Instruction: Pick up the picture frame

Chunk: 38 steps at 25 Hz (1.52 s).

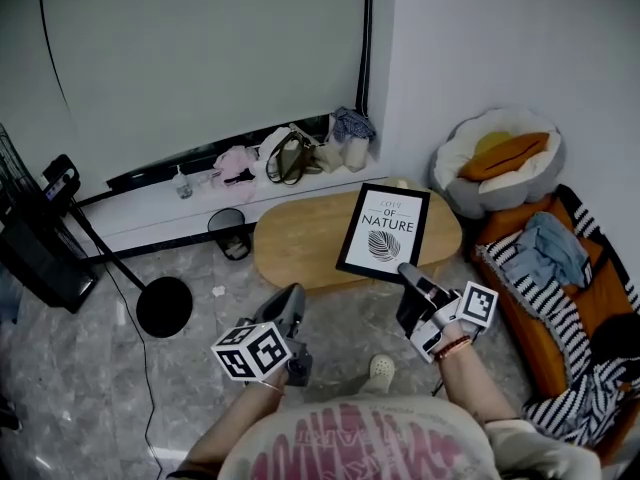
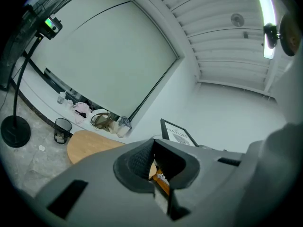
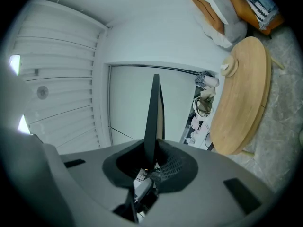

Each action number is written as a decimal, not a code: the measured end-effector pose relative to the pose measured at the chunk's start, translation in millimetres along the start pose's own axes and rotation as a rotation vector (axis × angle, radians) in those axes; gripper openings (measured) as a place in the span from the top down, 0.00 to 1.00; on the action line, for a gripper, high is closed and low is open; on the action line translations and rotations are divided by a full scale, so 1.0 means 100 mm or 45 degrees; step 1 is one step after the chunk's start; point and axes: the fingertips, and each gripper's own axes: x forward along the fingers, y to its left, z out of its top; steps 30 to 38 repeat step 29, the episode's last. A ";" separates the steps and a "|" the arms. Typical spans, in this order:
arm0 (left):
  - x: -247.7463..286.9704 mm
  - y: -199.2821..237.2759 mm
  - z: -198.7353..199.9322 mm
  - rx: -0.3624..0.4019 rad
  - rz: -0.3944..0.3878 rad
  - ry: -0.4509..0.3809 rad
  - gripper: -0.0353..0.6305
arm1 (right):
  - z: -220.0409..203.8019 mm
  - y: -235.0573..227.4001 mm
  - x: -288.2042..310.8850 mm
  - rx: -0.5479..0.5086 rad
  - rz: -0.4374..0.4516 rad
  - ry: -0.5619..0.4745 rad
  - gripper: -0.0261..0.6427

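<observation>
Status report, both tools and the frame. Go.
Right tool shut on picture frame, gripping its bottom edge. Left tool shut, empty. Frame held up over oval table, nothing else touching it.

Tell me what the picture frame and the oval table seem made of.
The picture frame: thin matte black border, probably painted wood or plastic; its white printed sheet looks like paper. The table: light wood or veneer, judging by its smooth, even tan top.
</observation>
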 end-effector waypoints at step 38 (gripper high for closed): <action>0.10 0.14 -0.17 -0.033 0.026 0.034 0.94 | -0.03 -0.22 -0.06 0.010 -0.043 0.014 0.86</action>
